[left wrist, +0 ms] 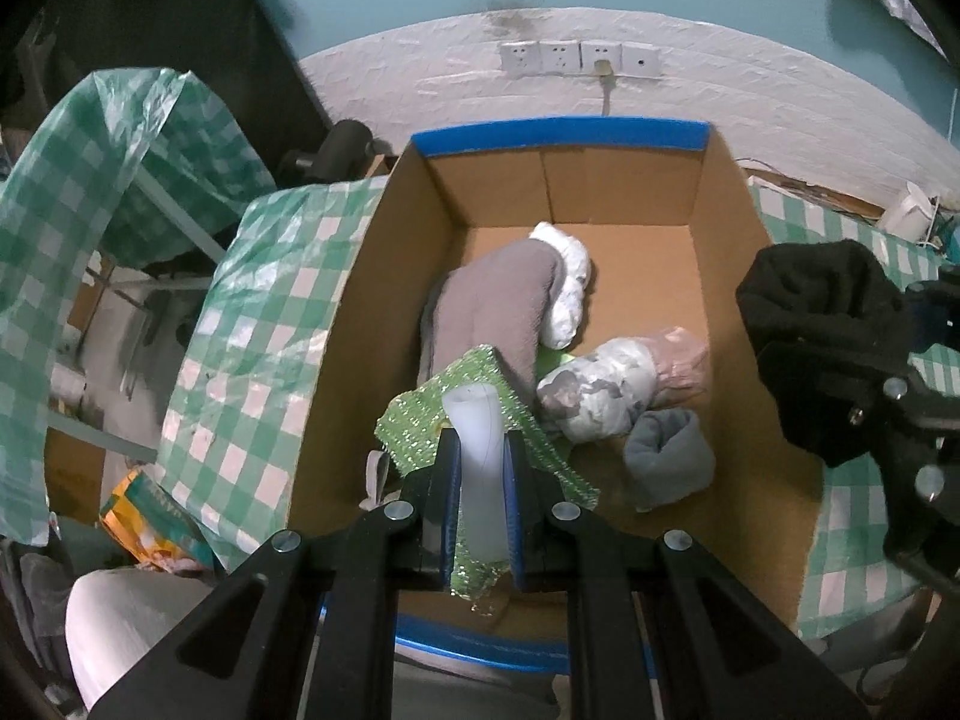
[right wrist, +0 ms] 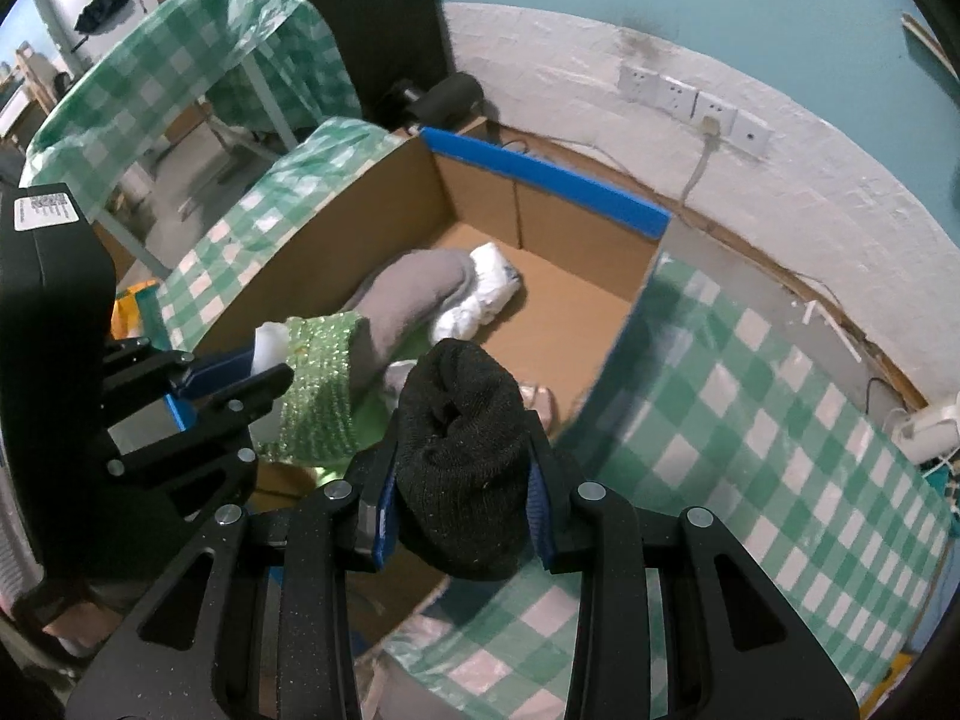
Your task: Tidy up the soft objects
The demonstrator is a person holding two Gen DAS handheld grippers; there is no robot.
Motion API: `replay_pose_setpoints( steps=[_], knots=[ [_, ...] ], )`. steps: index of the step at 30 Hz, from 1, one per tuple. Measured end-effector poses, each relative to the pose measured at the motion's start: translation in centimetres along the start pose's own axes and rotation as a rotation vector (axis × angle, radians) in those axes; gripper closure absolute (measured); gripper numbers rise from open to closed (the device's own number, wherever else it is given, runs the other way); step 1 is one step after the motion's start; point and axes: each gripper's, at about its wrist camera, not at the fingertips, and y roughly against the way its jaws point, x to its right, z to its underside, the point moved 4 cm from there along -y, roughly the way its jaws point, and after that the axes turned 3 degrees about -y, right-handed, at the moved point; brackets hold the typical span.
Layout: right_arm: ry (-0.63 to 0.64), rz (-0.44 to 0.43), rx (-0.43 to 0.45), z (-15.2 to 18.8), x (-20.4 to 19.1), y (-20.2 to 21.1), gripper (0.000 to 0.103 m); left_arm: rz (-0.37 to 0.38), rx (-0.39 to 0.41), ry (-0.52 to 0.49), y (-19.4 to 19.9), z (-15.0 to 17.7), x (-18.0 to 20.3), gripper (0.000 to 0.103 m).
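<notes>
the left tool (left wrist: 480, 498) is pinching a limp green sequined cloth (left wrist: 420, 420) with a white roll over the near end of the open cardboard box (left wrist: 336, 324); the right tool (right wrist: 462, 516) is squeezing a soft, light black knitted bundle (right wrist: 462, 450) around its middle, above the box's right wall.

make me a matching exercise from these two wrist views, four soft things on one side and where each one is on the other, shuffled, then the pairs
Things:
1. black knit sock bundle
2. green sparkly cloth with a white foam piece
3. small grey-blue rolled sock
4. long grey cloth

Places:
A. lying in the cardboard box along its left wall, against a white bundle
B. clamped in the right gripper
C. on the box floor, nearest the right wall
D. clamped in the left gripper

Pairs: 1-B, 2-D, 3-C, 4-A
</notes>
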Motion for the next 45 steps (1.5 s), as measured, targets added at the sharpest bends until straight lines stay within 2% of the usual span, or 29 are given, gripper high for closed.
replay_pose_setpoints(
  steps=[3,9,12,15,17,20,21,26,32,36,37,38,45],
  knots=[
    [0.000,-0.010,-0.014,0.0,-0.4,-0.8,0.067,-0.001,-0.017,0.011,-0.8,0.2,-0.4,0.087],
    [-0.001,-0.020,-0.025,-0.1,-1.0,-1.6,0.060,-0.008,-0.039,0.036,-1.3,0.4,-1.2,0.076],
    [0.005,-0.023,-0.018,-0.2,-1.1,-1.5,0.057,-0.015,-0.034,0.041,-1.1,0.4,-1.5,0.064],
    [0.011,-0.020,0.000,-0.2,-1.1,-1.0,0.049,-0.025,-0.022,0.036,-0.4,0.5,-1.5,0.054],
    [0.011,-0.011,0.012,-0.3,-1.0,-0.6,0.047,-0.030,-0.006,0.030,0.3,0.5,-1.4,0.043],
    [-0.004,-0.005,0.031,-0.2,-0.4,0.3,0.045,-0.036,0.014,0.024,1.2,0.4,-1.3,0.038],
    [-0.011,-0.001,0.036,-0.1,-0.2,0.7,0.042,-0.041,0.023,0.023,1.7,0.4,-1.2,0.037],
    [-0.051,0.022,0.074,0.5,1.1,2.7,0.036,-0.039,0.062,0.019,3.5,0.1,-0.6,0.024],
    [-0.082,0.052,0.114,1.1,2.2,5.3,0.030,-0.063,0.107,-0.015,5.4,0.1,0.8,0.023],
    [-0.122,0.053,0.145,1.8,3.3,7.2,0.030,-0.017,0.097,-0.017,6.3,0.2,1.7,0.022],
    [-0.127,0.056,0.150,2.0,3.5,7.5,0.030,-0.012,0.100,-0.018,6.6,0.2,1.8,0.019],
    [-0.132,0.059,0.156,2.2,3.8,7.9,0.030,-0.010,0.109,-0.019,7.0,0.1,2.0,0.016],
    [-0.141,0.095,0.187,4.4,5.6,10.0,0.029,-0.001,0.161,-0.009,9.4,-0.5,2.8,0.012]
  ],
)
